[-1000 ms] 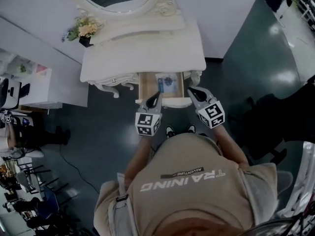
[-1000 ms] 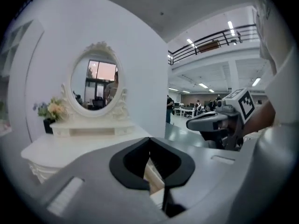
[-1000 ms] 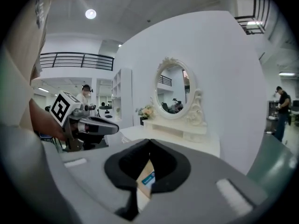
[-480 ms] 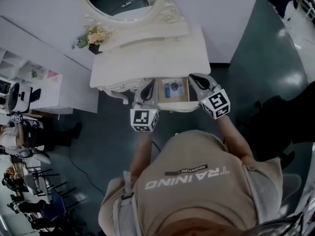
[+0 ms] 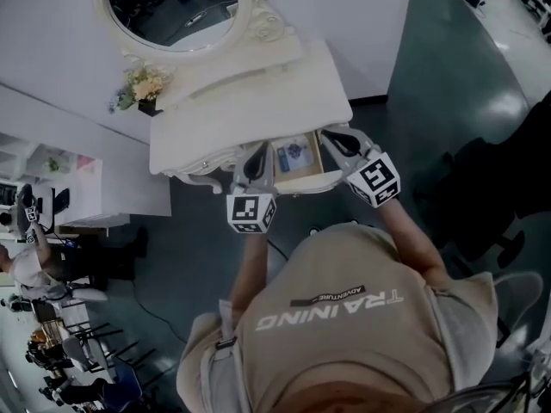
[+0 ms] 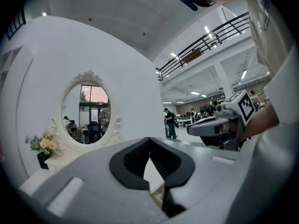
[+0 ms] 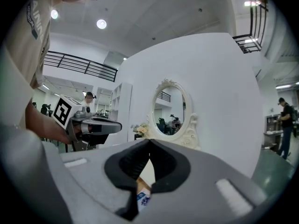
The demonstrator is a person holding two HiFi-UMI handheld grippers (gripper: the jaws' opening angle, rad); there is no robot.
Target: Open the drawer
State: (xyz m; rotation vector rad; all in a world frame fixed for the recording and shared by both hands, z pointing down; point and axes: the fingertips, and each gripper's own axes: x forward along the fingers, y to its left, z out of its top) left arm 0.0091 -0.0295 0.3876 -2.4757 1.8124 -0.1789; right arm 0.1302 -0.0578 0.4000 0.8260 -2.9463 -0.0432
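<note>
Wood of a light colour lines the drawer [image 5: 303,180], which stands pulled out from the front of the white dressing table [image 5: 250,101], a little above the middle of the head view. Inside it lies a small packet [image 5: 294,153] with blue print.

The left gripper [image 5: 256,157] is just beside the left wall of the drawer and the right gripper [image 5: 331,140] is just beside its right wall, so the drawer lies between the two. Whether either one touches the wood I cannot tell.

In the left gripper view the two jaws meet at their tips, closed, and nothing is between them. Below them a piece of the wooden edge shows through the gap. In the right gripper view the jaws are also closed tip to tip and empty. The wooden edge and the blue print of the packet show low in the gap under them.

On the table top, in the upper left of the head view, an oval mirror [image 5: 168,7] in a carved white frame leans back toward the wall. A small bunch of flowers [image 5: 140,84] in a dark pot stands at the left of it. The person's beige shirt [image 5: 344,317] fills the lower part of this view.
</note>
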